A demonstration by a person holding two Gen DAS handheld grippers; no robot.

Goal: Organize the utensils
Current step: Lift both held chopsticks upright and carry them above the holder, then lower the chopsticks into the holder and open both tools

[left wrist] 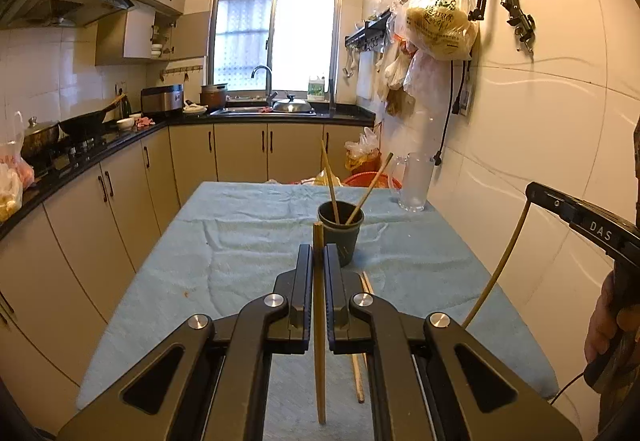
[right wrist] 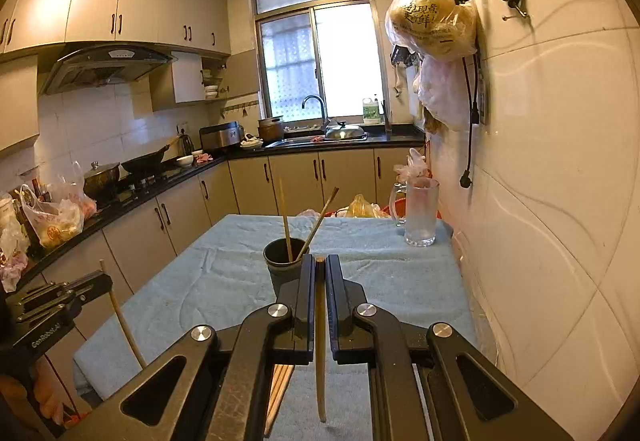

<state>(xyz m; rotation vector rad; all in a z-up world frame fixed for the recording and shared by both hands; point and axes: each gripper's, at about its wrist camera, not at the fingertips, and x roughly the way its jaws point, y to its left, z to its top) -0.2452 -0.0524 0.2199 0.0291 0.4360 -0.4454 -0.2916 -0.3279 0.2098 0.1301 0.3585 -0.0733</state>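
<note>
Left gripper (left wrist: 318,253) pinches one pale wooden chopstick (left wrist: 319,321); right gripper (right wrist: 320,265) pinches another wooden chopstick (right wrist: 320,341). Dark round cup (left wrist: 341,231) holding two chopsticks (left wrist: 370,187) sits mid-table on blue cloth (left wrist: 240,241); spare chopsticks (left wrist: 357,373) lie near the front edge.

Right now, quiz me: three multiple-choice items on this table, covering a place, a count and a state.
1. The glass mug stands:
A. at the table's far right corner
B. inside the dark cup
C. on the stove

2. Chopsticks in the dark cup:
A. none
B. two
C. five

3. The left gripper is:
A. wide open
B. shut on a chopstick
C. holding the mug

Key: A, it sits by the wall past the cup; B, two sticks lean from it; B, a chopstick runs between the closed-in fingers.
</note>
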